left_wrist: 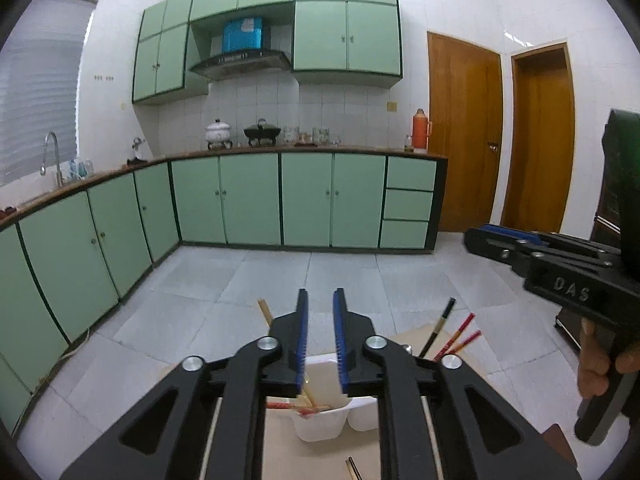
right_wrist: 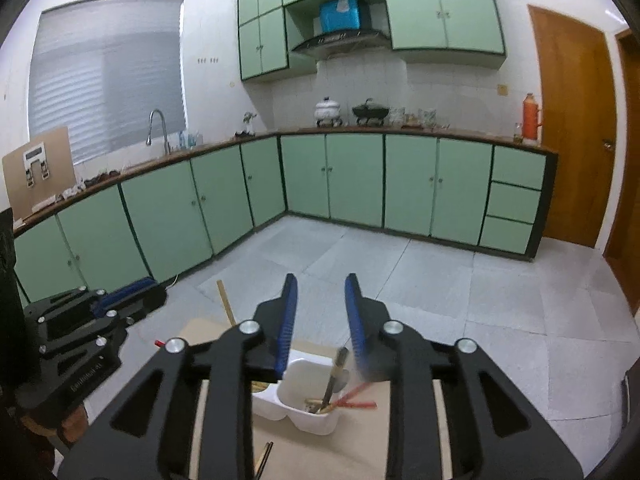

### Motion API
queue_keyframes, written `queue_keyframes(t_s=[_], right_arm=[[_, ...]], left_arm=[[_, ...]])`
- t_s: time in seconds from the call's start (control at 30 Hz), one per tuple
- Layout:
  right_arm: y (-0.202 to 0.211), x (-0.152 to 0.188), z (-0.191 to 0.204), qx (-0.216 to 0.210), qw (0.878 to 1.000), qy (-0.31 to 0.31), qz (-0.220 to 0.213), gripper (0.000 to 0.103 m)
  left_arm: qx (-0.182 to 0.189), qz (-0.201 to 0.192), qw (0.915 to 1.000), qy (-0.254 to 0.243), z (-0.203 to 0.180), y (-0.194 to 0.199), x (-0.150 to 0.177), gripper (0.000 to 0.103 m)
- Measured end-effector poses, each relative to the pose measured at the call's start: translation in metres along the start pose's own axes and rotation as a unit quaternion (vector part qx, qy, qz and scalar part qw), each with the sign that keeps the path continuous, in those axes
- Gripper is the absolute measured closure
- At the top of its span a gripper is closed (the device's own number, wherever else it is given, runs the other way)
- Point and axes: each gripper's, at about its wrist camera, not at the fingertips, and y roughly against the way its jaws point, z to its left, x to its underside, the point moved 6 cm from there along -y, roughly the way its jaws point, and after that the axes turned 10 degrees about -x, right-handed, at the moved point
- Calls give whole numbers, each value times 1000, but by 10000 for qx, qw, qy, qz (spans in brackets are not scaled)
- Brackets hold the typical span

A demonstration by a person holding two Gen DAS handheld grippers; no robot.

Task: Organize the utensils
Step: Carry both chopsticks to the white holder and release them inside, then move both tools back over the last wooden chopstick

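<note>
Both tongs agape over white caddy (right_wrist: 304, 416), chopsticks (right_wrist: 356, 398) inside

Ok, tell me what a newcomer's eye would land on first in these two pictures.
The left gripper and the right gripper fill the foreground, both open with blue pads. Beneath them stands a white holder on a tan board, with chopsticks leaning out of its compartments. Behind, green cabinets line the far wall and the left wall.
</note>
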Motion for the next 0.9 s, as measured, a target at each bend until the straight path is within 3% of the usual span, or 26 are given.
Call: queue_keyframes(t_s=[0.17,0.37,0.5,0.9], right_arm=[[53,9,-3,197,9990,17,-399,50],[105,53,8,396,9966,110,-710,19],[128,97,20,486,9961,29,-735,13],[132,208,38,479,9969,-631,-10,13]], left_arm=[[-111,-268,9996,11,5,39,0,55],[-61,-439,9989,166,5,88,29,37],[-74,-324,9988,363,5,109,62,34],[-432,383,9981,213,14,130,169,33]])
